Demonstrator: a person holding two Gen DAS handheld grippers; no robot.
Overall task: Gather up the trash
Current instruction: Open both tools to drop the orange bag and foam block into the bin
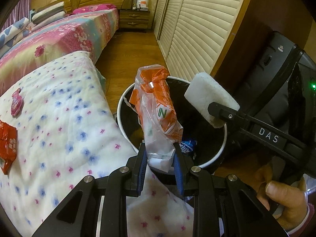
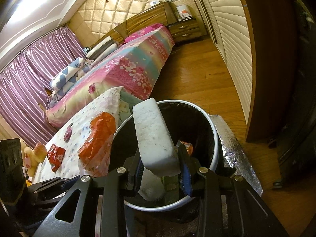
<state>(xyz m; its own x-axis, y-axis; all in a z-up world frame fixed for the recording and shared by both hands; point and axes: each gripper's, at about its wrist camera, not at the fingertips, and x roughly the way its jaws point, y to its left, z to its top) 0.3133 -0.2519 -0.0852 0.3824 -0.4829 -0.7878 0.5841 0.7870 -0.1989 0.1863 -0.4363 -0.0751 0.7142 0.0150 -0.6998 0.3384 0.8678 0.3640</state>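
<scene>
My left gripper (image 1: 160, 154) is shut on an orange and clear plastic bag (image 1: 158, 106) and holds it over the white-rimmed black trash bin (image 1: 126, 96). The bag also shows in the right wrist view (image 2: 98, 140) beside the bin's rim (image 2: 215, 138). My right gripper (image 2: 161, 169) is shut on a white foam block (image 2: 154, 136) above the bin's opening; the block shows in the left wrist view (image 1: 211, 96) too. Blue and orange wrappers lie inside the bin. A red wrapper (image 1: 7, 144) and a pink packet (image 1: 16, 102) lie on the floral quilt (image 1: 59, 128).
The bed with a pink floral cover (image 1: 65, 37) stands beyond the quilt. A wooden nightstand (image 1: 134, 17) is at the back. Louvred wardrobe doors (image 1: 197, 29) run along the right, with wood floor (image 1: 134, 51) between. A silver foil sheet (image 2: 237, 150) lies right of the bin.
</scene>
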